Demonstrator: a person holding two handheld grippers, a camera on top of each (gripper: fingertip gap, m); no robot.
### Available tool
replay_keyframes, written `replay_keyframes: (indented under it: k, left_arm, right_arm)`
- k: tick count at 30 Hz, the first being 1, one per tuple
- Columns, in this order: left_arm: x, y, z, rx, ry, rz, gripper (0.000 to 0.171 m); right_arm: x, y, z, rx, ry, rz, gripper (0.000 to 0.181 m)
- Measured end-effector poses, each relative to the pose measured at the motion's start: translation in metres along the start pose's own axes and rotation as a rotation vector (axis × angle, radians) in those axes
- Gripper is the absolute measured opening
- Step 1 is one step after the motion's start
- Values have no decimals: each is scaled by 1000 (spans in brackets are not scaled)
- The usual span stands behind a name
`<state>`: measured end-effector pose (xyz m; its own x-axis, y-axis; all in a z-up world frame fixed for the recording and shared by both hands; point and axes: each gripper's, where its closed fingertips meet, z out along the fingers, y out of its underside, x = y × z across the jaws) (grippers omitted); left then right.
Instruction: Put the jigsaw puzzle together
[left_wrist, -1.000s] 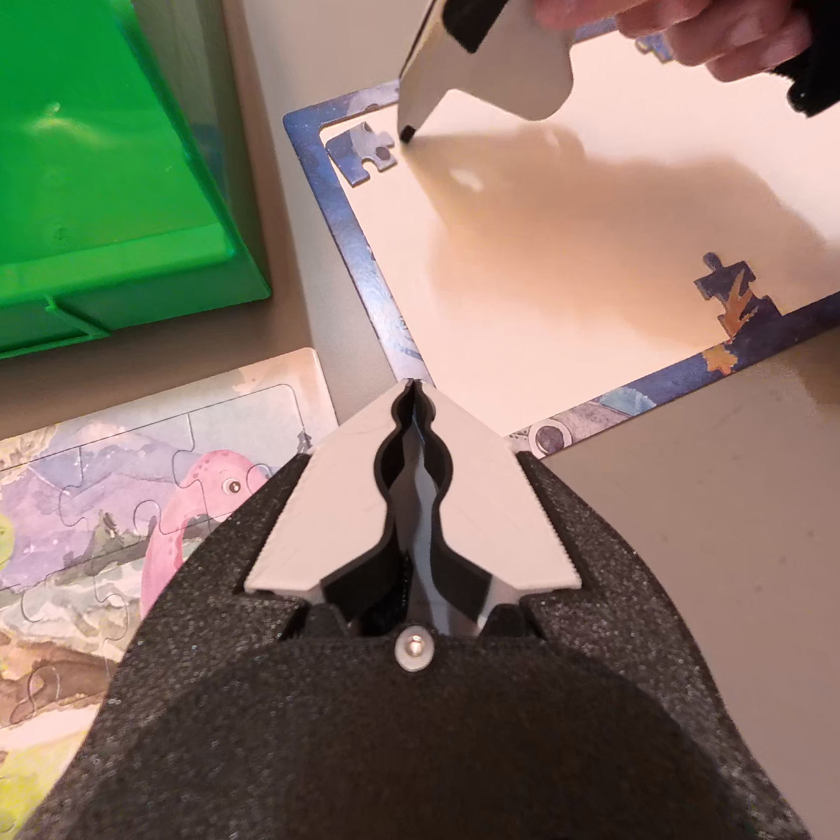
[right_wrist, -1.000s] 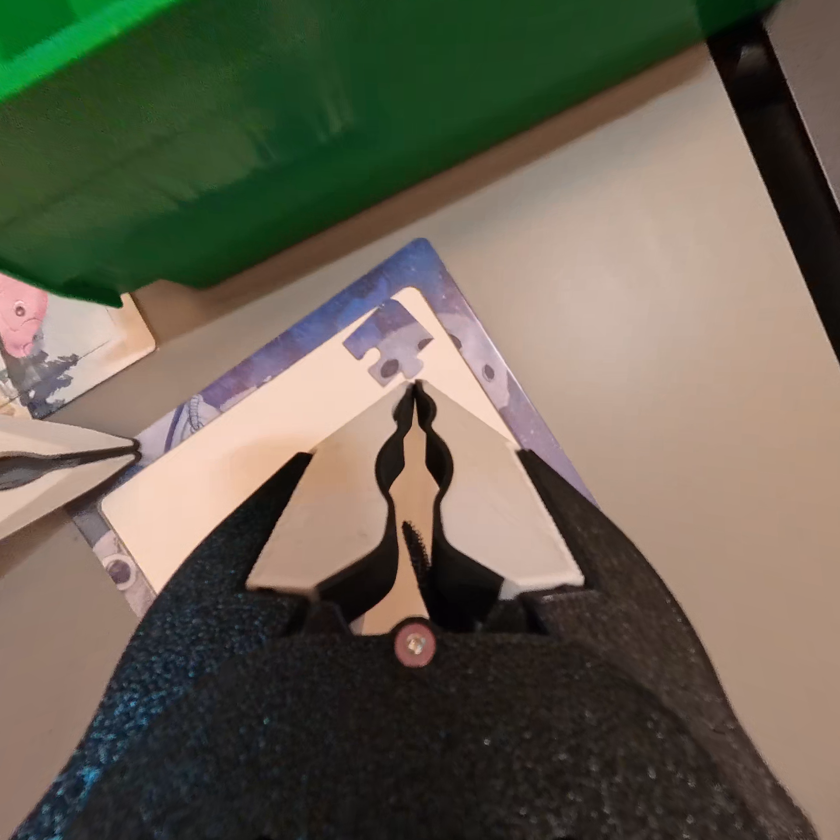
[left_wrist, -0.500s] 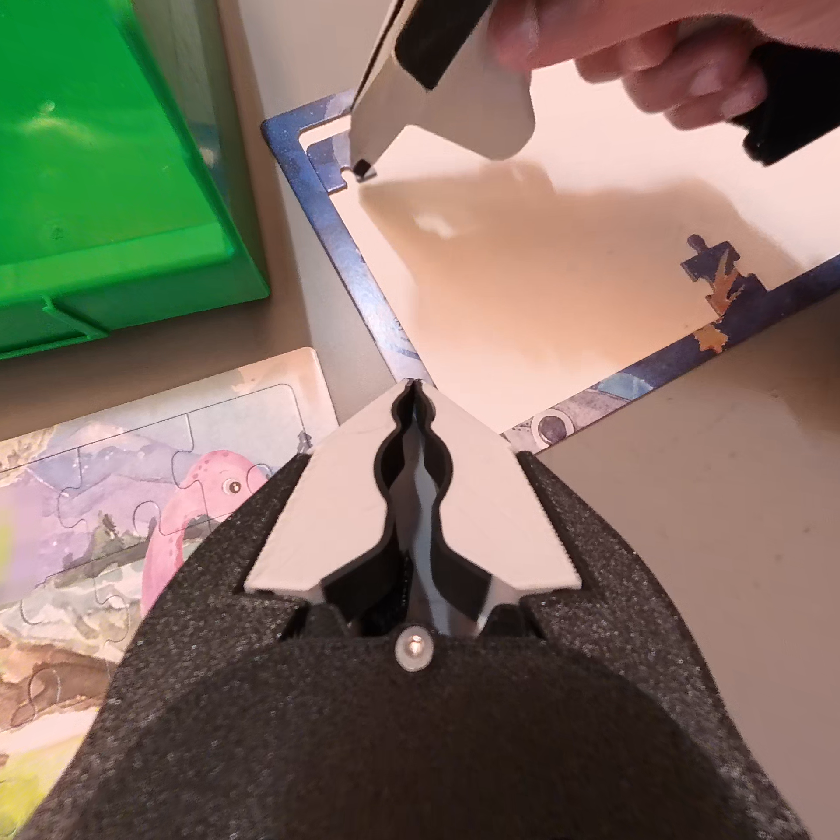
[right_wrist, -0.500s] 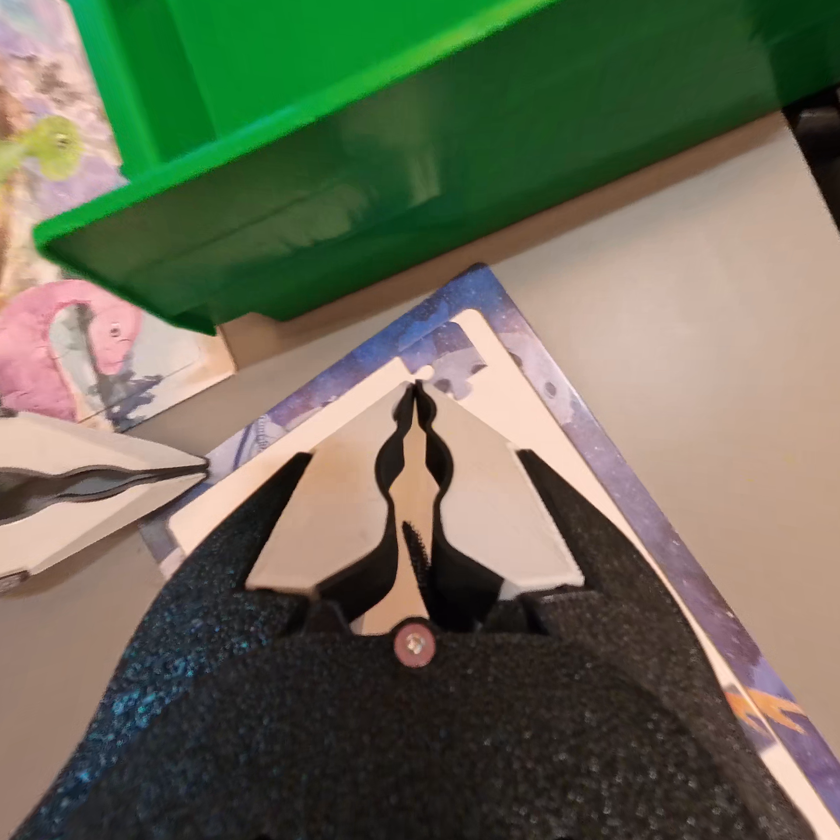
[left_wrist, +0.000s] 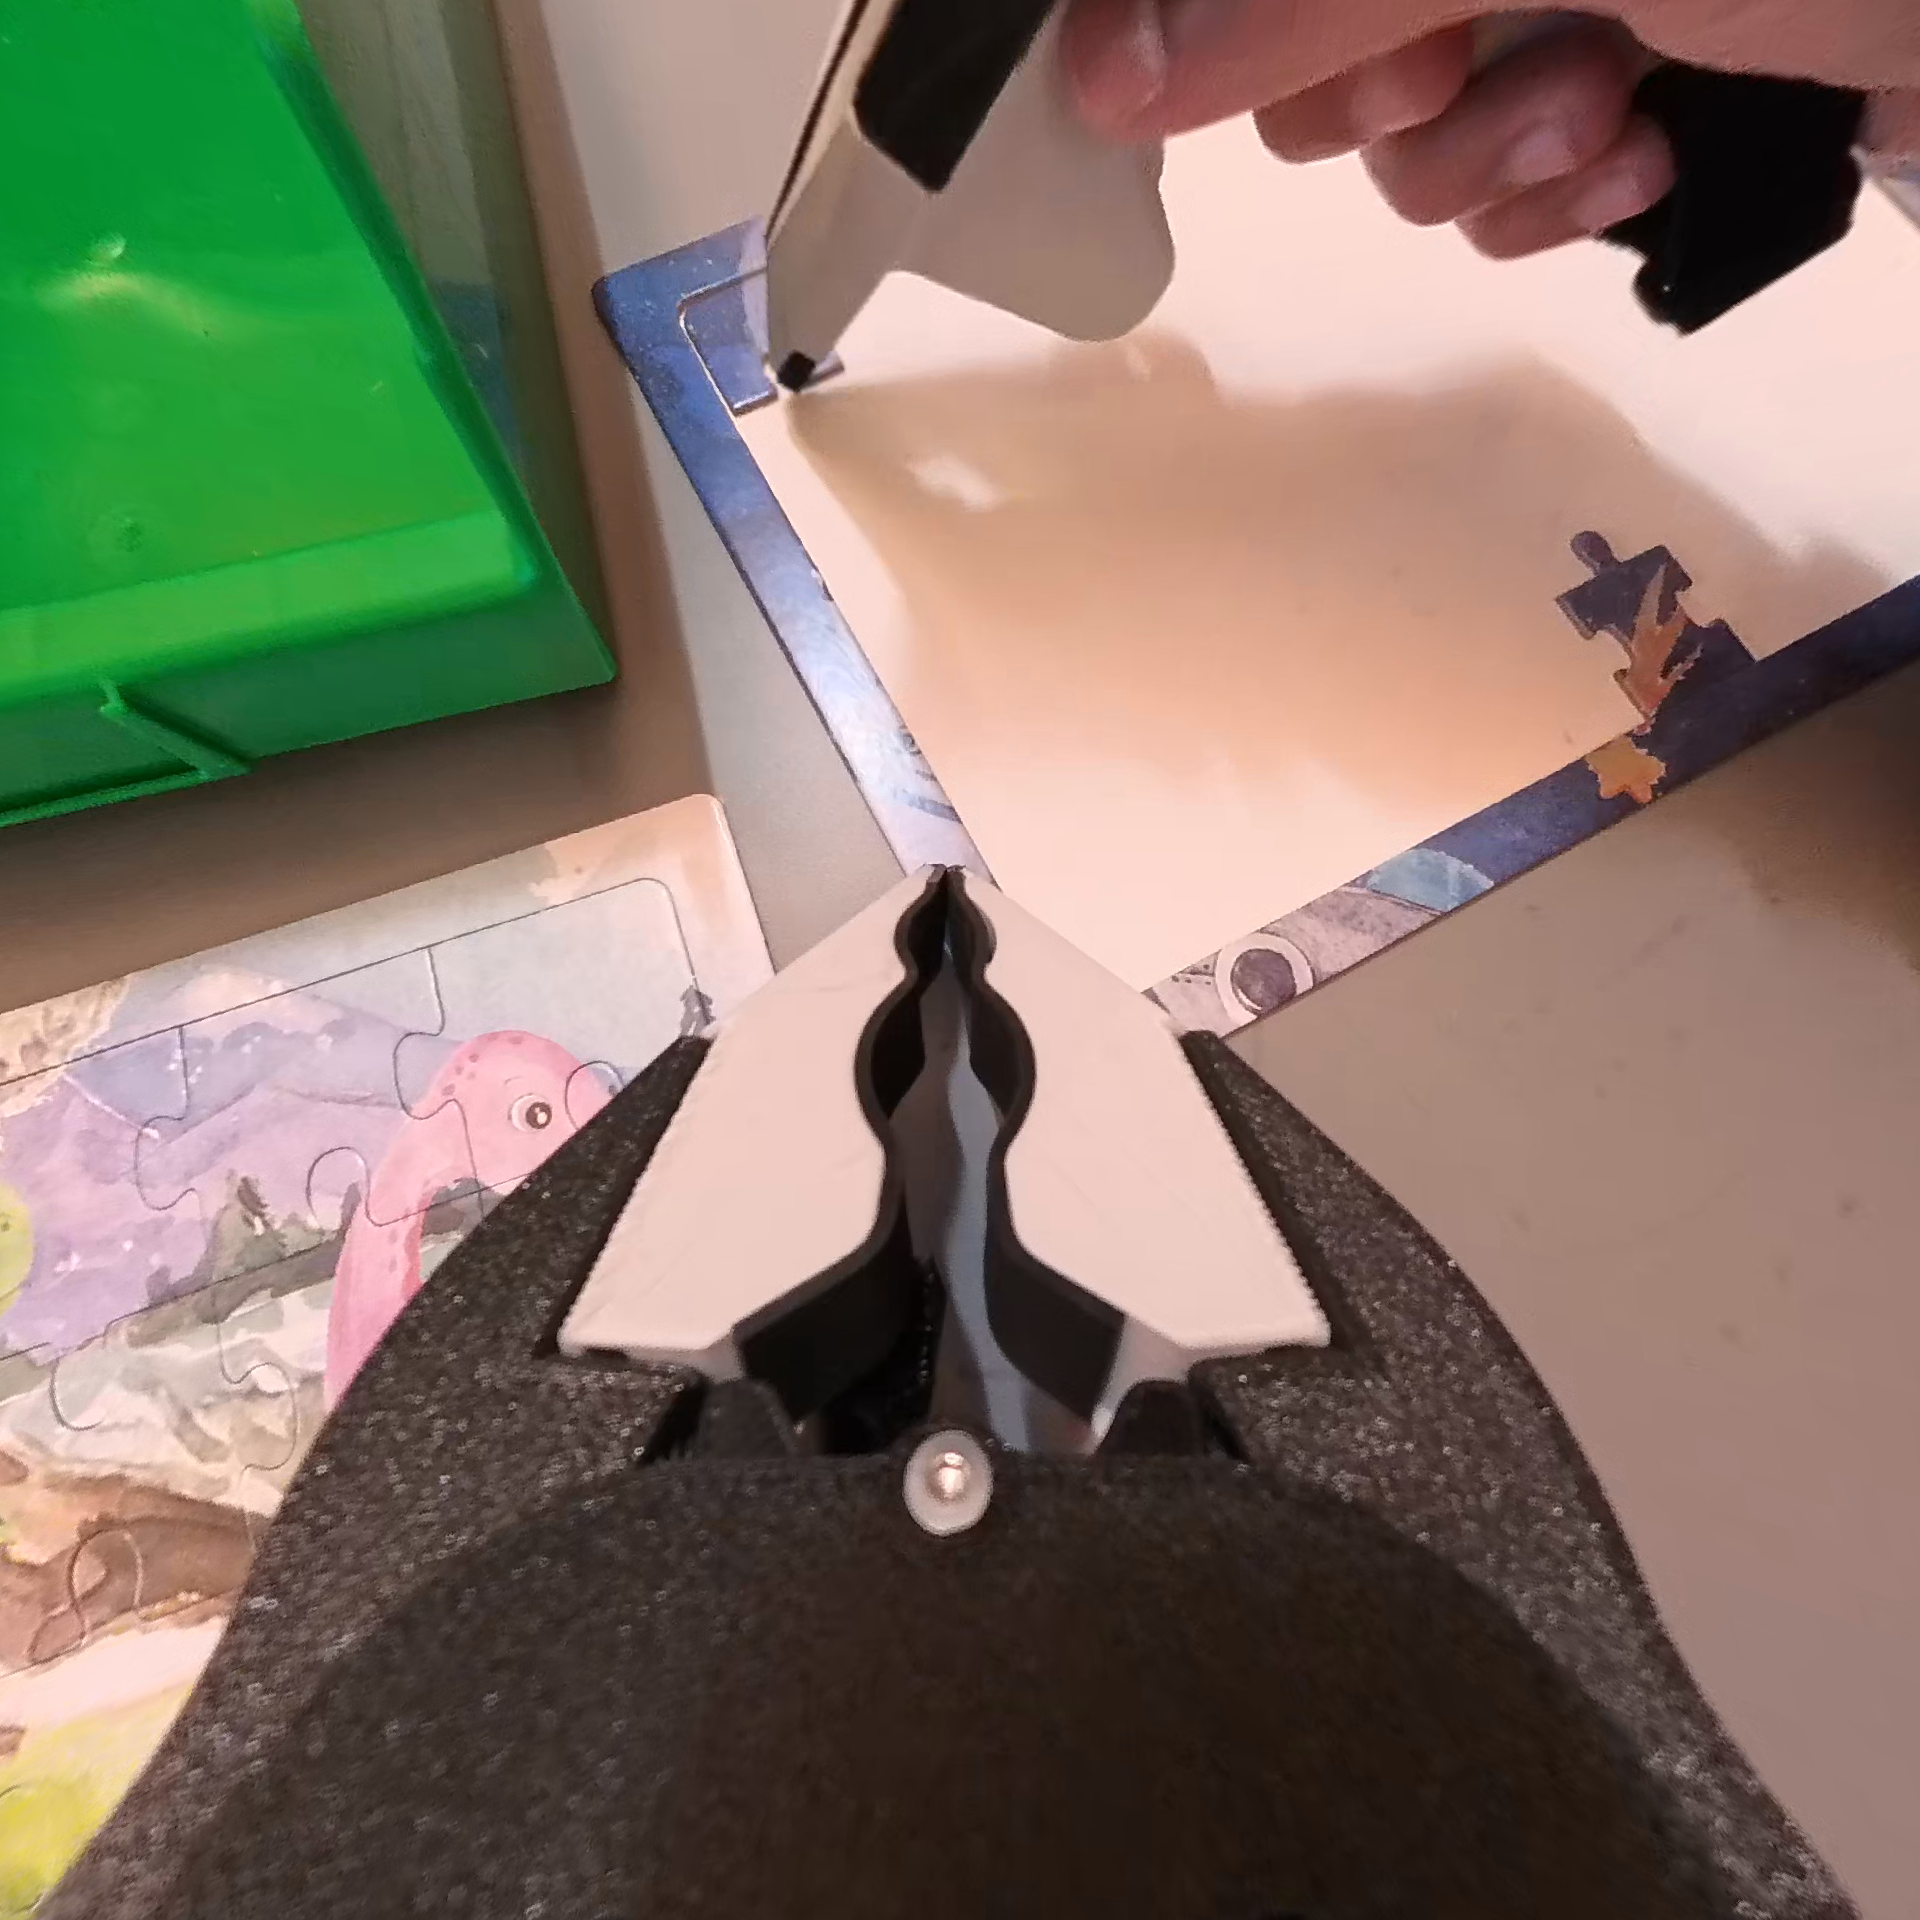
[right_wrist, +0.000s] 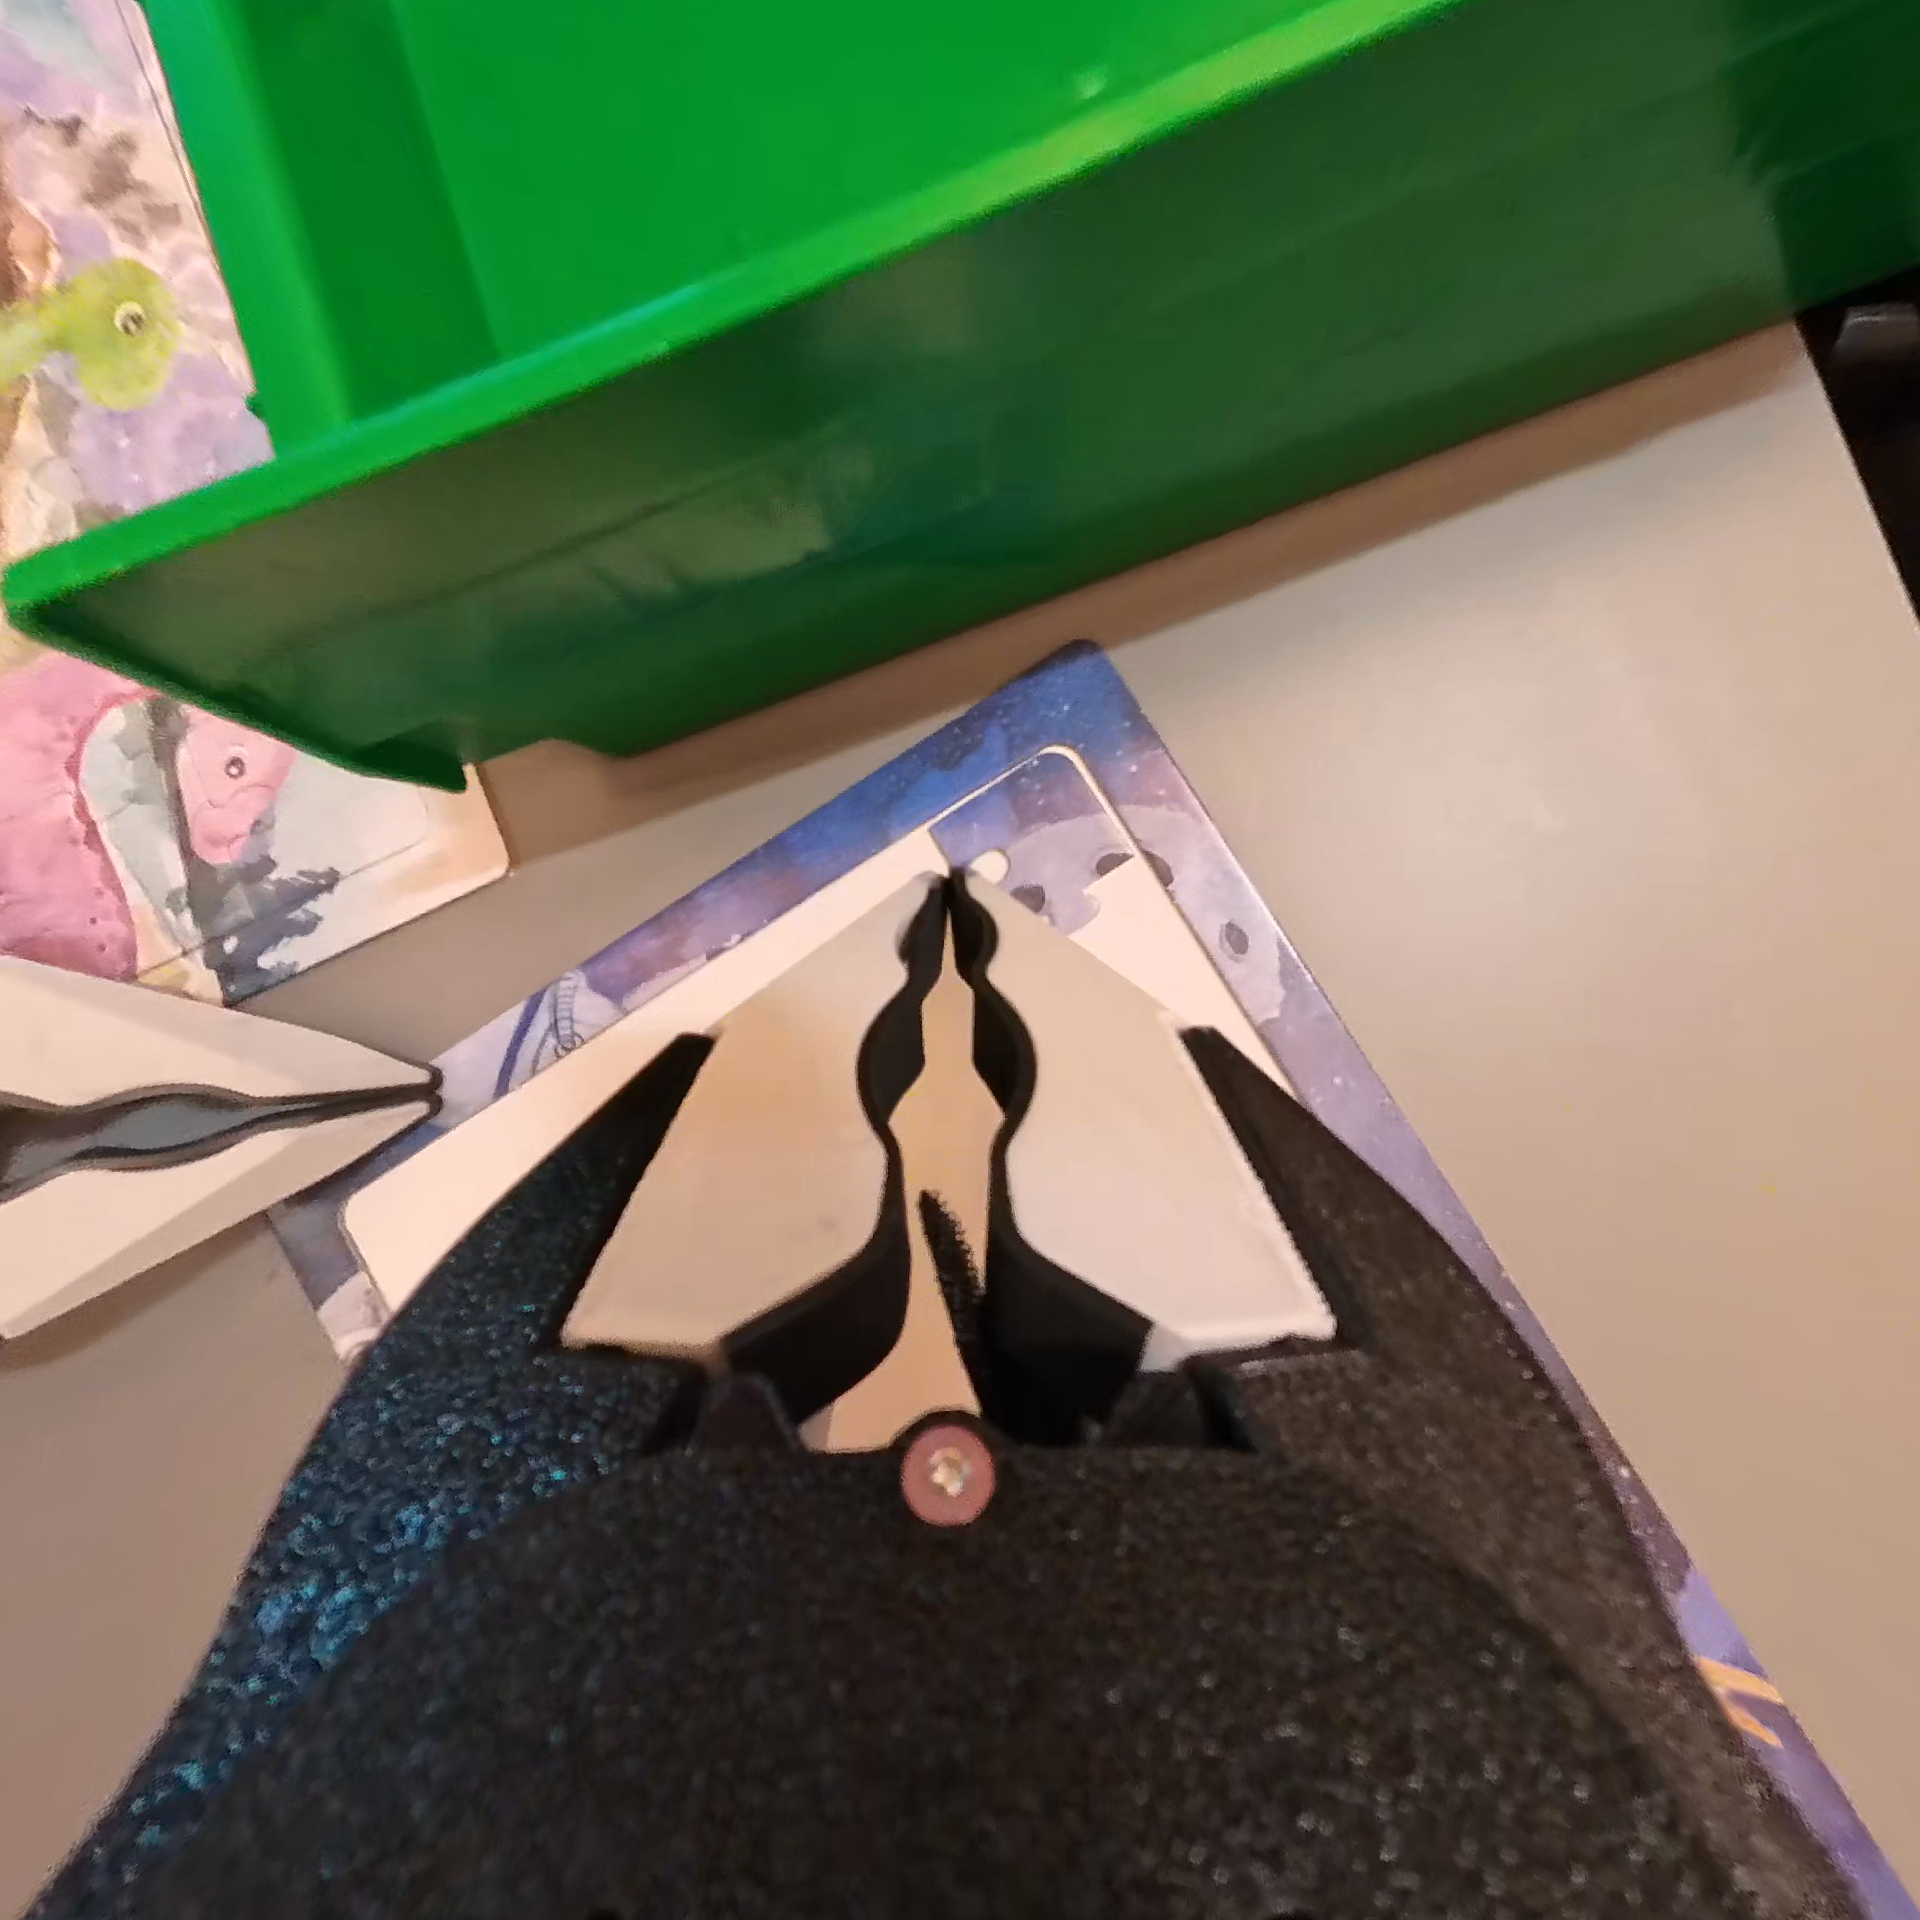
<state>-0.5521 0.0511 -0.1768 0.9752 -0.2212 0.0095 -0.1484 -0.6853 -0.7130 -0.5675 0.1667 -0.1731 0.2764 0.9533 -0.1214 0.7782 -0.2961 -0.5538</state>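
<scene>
Beige table (left_wrist: 1558, 1195) carries, from left to right, your dinosaur puzzle (left_wrist: 260, 1143), green bin (left_wrist: 208, 416) and blue frame (left_wrist: 790, 582). No writing is readable. Your left gripper (left_wrist: 948, 883) is closed and empty over the frame's edge. Your right gripper (right_wrist: 951, 883), closed, touches the corner piece (right_wrist: 1081, 873) inside the frame. Another piece (left_wrist: 1631, 634) sits at the opposite edge.

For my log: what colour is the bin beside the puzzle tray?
Bright green bin, plain, with no pattern; the right wrist view shows it best.
</scene>
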Motion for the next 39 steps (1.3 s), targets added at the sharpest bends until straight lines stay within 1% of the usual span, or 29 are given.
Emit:
replay_keyframes:
  k: [3,8,13,17,20,23,25,27,29,31,33,35,37,39]
  left_arm:
    - [0,0,0,0,-4,4,0]
    - [0,0,0,0,-3,3,0]
    - [0,0,0,0,-4,4,0]
    - [0,0,0,0,-1,2,0]
    - [0,0,0,0,-3,4,0]
    - [0,0,0,0,-5,7,0]
    - [0,0,0,0,-2,3,0]
    - [0,0,0,1,3,-1,0]
    - [0,0,0,1,6,-3,0]
    - [0,0,0,1,6,-3,0]
    - [0,0,0,1,4,0,0]
    - [0,0,0,0,1,3,0]
    - [0,0,0,-1,-4,8,0]
    - [0,0,0,-1,-8,11,0]
  right_arm:
    - [4,0,3,-13,36,-17,0]
    - [3,-5,5,15,19,8,0]
    - [11,2,-3,9,6,35,0]
    - [1,2,3,2,-32,16,0]
    - [6,-2,7,3,2,7,0]
    - [8,-7,9,18,-7,24,0]
    - [5,-7,7,18,-29,30,0]
    - [6,-7,-4,34,-43,31,0]
    - [26,-7,-26,56,27,25,2]
    - [59,0,-56,75,116,39,5]
    - [98,25,-84,34,210,70,7]
    - [138,60,-106,-27,320,94,1]
    - [153,89,-114,-46,324,154,0]
    - [157,107,-118,-28,331,182,0]
